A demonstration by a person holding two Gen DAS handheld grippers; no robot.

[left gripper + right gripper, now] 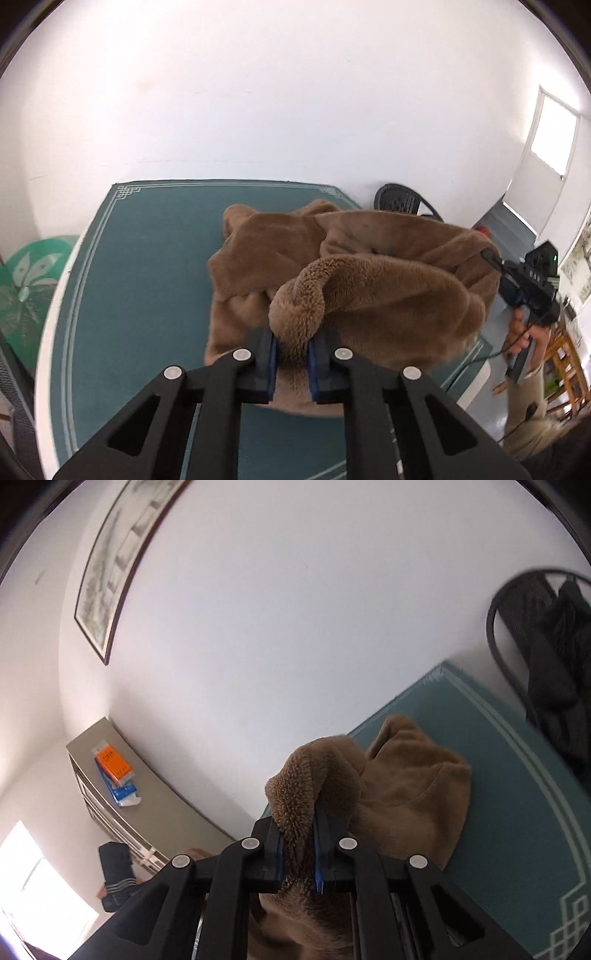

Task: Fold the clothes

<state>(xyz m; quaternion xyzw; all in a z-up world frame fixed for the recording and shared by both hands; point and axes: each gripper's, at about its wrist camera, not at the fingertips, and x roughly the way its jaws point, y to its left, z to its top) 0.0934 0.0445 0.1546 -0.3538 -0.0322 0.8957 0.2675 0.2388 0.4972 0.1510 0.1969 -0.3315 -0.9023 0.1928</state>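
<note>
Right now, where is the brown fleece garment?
The brown fleece garment lies bunched on the teal table mat, right of centre in the left wrist view, with one fold pinched in the left tool and another in the right tool.

A brown fleece garment lies rumpled on the green-covered worktop. Its fuzzy near edge is lifted off the surface in two bunched folds, the cloth sagging between them, while the far part rests crumpled on the cover.

Bare bench lies open left of the brown fleece garment; a white wall bounds the far edge, and a black chair stands beyond the right corner.
</note>
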